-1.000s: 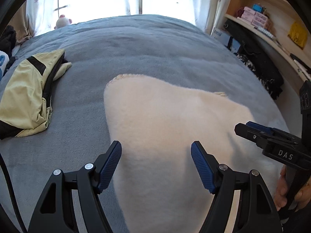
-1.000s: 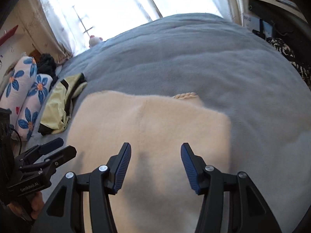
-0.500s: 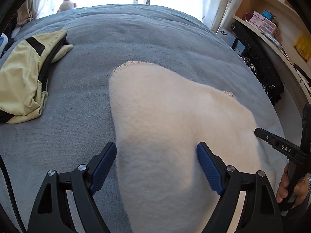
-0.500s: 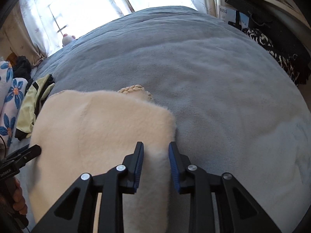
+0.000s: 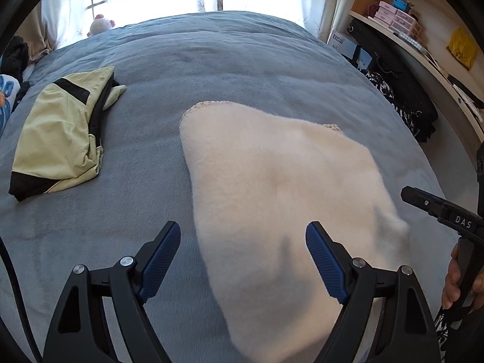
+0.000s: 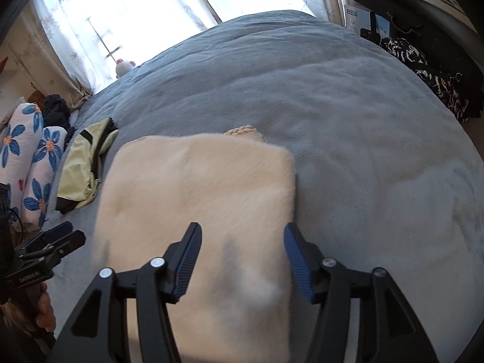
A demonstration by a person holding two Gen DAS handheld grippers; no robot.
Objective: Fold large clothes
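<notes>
A cream fleece garment (image 5: 272, 193) lies folded on the blue-grey bed cover (image 5: 211, 69); it also shows in the right wrist view (image 6: 199, 199). My left gripper (image 5: 243, 260) is open and empty, hovering over the garment's near left edge. My right gripper (image 6: 242, 260) is open and empty, over the garment's near right edge. The right gripper's tip shows at the right in the left wrist view (image 5: 438, 208). The left gripper shows at the left in the right wrist view (image 6: 48, 248).
A folded yellow-green and black jacket (image 5: 60, 130) lies on the bed to the left. Flowered pillows (image 6: 27, 163) sit at the bed's left side. A shelf with boxes (image 5: 402, 21) and dark bags (image 5: 399, 81) stand to the right. A small plush toy (image 5: 99, 25) sits by the curtained window.
My right gripper, nearly shut at the garment's right edge half a second ago, has opened wide and drawn back. My left gripper stayed open and pulled back slightly.
</notes>
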